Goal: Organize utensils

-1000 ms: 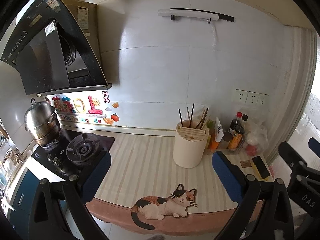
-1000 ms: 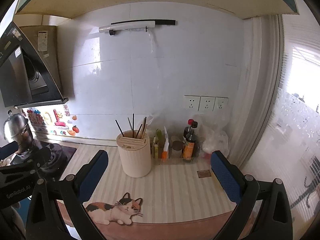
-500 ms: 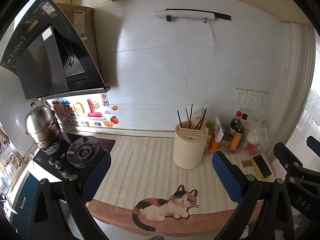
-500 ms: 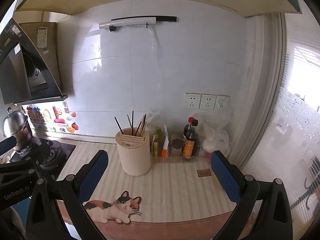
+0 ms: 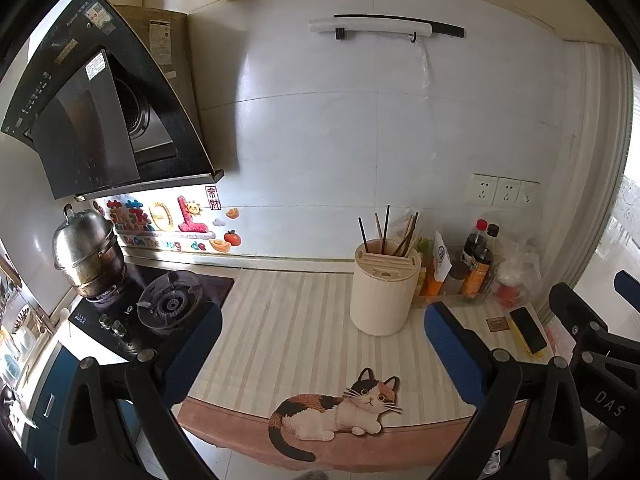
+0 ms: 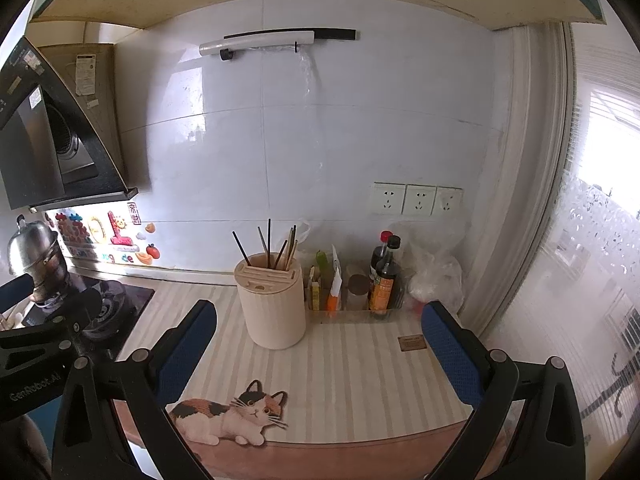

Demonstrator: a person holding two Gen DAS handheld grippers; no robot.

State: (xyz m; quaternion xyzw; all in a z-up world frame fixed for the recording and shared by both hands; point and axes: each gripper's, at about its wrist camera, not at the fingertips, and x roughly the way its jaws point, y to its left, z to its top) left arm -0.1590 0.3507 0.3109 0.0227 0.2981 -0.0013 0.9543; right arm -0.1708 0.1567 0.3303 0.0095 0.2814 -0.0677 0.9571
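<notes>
A cream round utensil holder (image 5: pixel 383 288) stands on the striped counter mat (image 5: pixel 288 320), with several chopsticks (image 5: pixel 386 229) sticking up from it. It also shows in the right wrist view (image 6: pixel 273 304), with its chopsticks (image 6: pixel 269 242). My left gripper (image 5: pixel 320 350) is open and empty, held in front of the counter edge. My right gripper (image 6: pixel 320 346) is open and empty, also in front of the counter, short of the holder.
A gas hob (image 5: pixel 168 304) with a steel pot (image 5: pixel 86 254) is at the left under a black hood (image 5: pixel 100 112). Sauce bottles (image 5: pixel 478 264), packets and a plastic bag (image 6: pixel 434 276) stand right of the holder. A phone (image 5: pixel 528 330) lies at the right.
Both views have shifted slightly; the holder sits a little lower and nearer in the right wrist view. Both grippers stay open and empty.
</notes>
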